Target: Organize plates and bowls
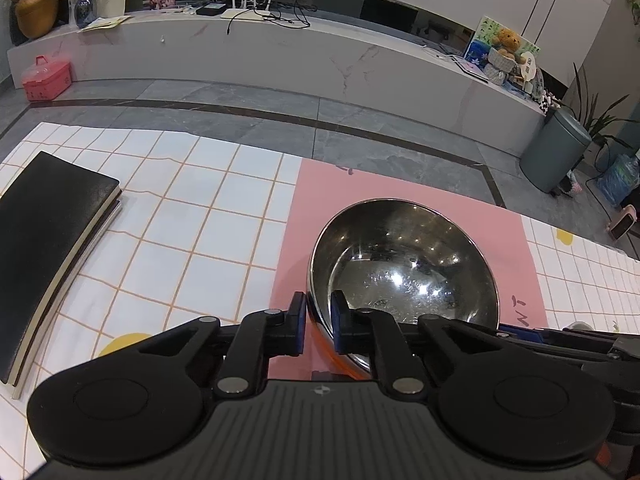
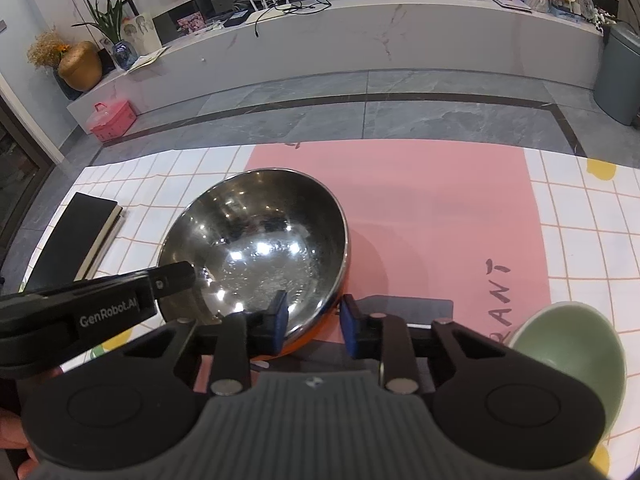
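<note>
A steel bowl (image 1: pixel 404 268) with an orange outer wall stands on the pink mat (image 1: pixel 304 216). My left gripper (image 1: pixel 319 322) is shut on the bowl's near rim, one blue pad inside and one outside. In the right wrist view the same steel bowl (image 2: pixel 256 248) sits left of centre, with the left gripper's finger over its left rim. My right gripper (image 2: pixel 314 326) straddles the bowl's near right rim with its jaws apart, the right pad clear of the wall. A green bowl (image 2: pixel 576 356) stands at the lower right, beside the right gripper.
A black notebook (image 1: pixel 52 248) lies on the checked tablecloth (image 1: pixel 208 216) to the left. The pink mat (image 2: pixel 432 216) stretches right of the steel bowl. Beyond the table's far edge are grey floor tiles (image 1: pixel 280 100) and a low marble shelf (image 1: pixel 280 52).
</note>
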Available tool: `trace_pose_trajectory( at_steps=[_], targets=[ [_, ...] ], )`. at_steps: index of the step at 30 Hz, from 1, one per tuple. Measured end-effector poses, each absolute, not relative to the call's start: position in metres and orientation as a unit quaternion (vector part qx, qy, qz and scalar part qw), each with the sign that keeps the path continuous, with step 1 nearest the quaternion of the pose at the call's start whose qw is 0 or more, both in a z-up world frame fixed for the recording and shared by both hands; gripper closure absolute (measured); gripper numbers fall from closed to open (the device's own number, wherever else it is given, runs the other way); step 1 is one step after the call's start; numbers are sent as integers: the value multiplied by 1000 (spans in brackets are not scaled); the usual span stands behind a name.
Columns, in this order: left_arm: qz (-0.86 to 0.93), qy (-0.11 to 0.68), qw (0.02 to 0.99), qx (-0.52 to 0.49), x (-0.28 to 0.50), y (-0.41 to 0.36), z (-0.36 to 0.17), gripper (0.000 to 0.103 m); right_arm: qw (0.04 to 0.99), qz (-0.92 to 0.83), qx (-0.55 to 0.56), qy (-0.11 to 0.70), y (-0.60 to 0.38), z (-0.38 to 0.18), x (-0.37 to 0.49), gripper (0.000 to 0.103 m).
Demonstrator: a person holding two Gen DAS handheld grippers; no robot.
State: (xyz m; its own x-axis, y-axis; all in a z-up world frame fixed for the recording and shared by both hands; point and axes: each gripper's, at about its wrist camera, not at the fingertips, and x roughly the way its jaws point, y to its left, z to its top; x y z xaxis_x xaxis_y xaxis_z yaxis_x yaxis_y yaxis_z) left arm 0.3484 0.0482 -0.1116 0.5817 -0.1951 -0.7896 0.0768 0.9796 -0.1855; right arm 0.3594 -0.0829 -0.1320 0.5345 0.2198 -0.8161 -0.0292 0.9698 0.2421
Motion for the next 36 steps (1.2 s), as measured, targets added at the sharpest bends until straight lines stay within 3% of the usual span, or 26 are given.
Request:
trace_pose_trajectory(
  at_steps=[19,36],
  targets=[
    [-71,444,891,-61,328,48,-96,93,867,64,105,483,-87,-120,343,87],
    [-72,432,897,-63,240,30,-44,93,863,75,112,486,-111,-78,243,88]
  ],
)
